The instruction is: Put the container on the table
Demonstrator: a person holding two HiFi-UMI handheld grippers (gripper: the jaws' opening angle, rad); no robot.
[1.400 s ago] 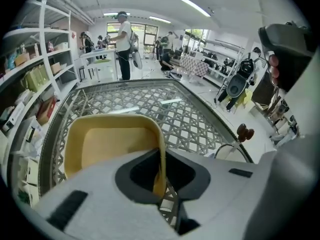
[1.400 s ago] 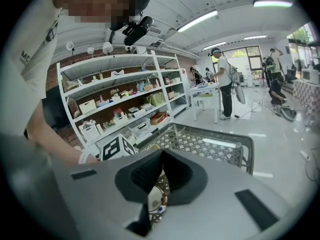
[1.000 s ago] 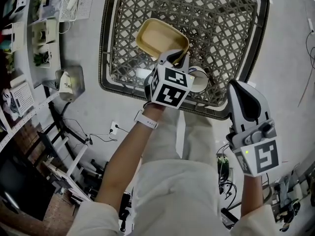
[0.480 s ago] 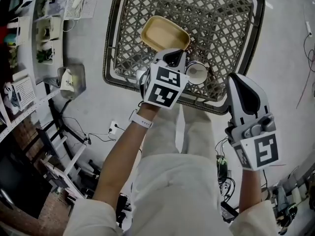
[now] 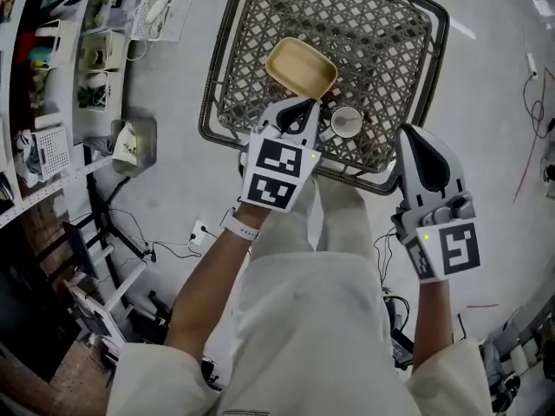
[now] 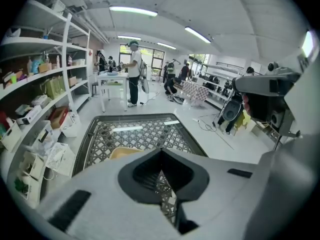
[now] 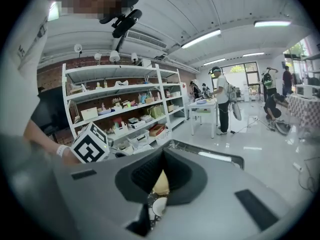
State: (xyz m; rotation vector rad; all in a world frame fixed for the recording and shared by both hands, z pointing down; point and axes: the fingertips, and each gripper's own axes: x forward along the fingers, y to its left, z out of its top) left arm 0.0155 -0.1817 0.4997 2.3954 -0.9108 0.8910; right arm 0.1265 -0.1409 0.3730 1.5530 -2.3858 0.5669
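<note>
Wicker table [image 5: 381,50] bears one tan container [image 5: 301,68], one cup [image 5: 347,121]; left hand-held gripper [image 5: 303,107] and right hand-held gripper [image 5: 415,142] closed, empty.

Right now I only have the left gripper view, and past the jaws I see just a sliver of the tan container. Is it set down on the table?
Observer: The head view says so. The tan container lies open side up on the lattice table, well inside the rim.
Operator: Is there anything near it that I could knock?
Observer: A white cup stands on the table close beside the left gripper, on the right gripper's side and out of your frame.
Operator: Where is the right gripper?
Observer: The right gripper hangs by the table's near right corner. In its own view the jaws are together with nothing between them.
</note>
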